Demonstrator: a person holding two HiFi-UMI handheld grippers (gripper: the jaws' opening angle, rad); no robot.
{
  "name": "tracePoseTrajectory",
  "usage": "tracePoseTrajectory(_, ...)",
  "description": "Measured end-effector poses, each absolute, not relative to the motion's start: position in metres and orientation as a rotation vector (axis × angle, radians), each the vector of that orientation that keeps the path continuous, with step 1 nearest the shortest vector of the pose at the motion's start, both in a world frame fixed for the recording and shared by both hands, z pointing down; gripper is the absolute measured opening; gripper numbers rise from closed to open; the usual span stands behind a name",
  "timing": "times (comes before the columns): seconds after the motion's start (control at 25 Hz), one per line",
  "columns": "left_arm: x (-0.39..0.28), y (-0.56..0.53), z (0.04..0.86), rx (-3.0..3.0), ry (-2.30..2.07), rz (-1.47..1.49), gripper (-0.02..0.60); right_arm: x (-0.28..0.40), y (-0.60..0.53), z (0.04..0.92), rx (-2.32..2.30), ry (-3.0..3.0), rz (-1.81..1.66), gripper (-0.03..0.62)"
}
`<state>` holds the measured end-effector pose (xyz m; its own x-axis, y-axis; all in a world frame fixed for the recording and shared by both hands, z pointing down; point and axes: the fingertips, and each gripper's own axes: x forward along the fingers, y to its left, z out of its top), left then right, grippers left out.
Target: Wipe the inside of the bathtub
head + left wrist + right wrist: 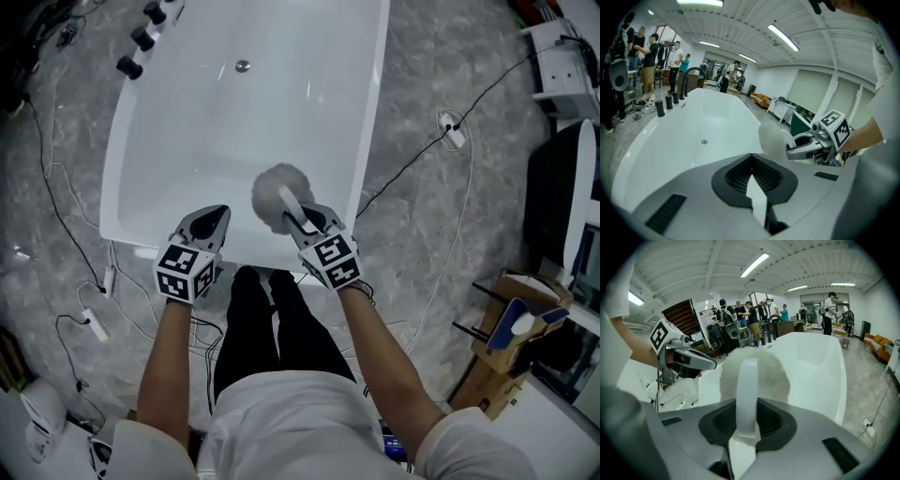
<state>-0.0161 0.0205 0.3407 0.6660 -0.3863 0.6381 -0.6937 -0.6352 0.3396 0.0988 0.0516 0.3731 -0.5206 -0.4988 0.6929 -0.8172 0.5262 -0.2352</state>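
Note:
The white bathtub [375, 112] runs away from me, its drain [242, 66] near the far end. A round fluffy grey-white duster head [274, 192] hangs over the tub's near end, towards the right side. Its white handle [746, 380] is pinched in my right gripper [302, 219], which is shut on it. In the right gripper view the duster head [776, 376] fills the space just past the jaws. My left gripper [212, 223] hovers over the near end to the left of the duster, its jaws together with nothing between them. The left gripper view shows the tub [708, 126] and the duster head [771, 138].
Black tap knobs [141, 37] stand on the tub's far left corner. Cables and a plug [453, 131] trail over the grey floor on both sides. A wooden stand [511, 328] is at the right. My legs [272, 328] are against the near rim. People [754, 315] stand beyond the tub.

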Motion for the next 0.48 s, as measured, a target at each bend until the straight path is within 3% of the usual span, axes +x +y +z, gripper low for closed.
tracePoseTrajectory(0.48, -0.007, 0.042, 0.238, 2.344, -0.987, 0.568, 0.008, 0.140, 0.058, 0.273, 1.188, -2.324, 0.674, 0.094)
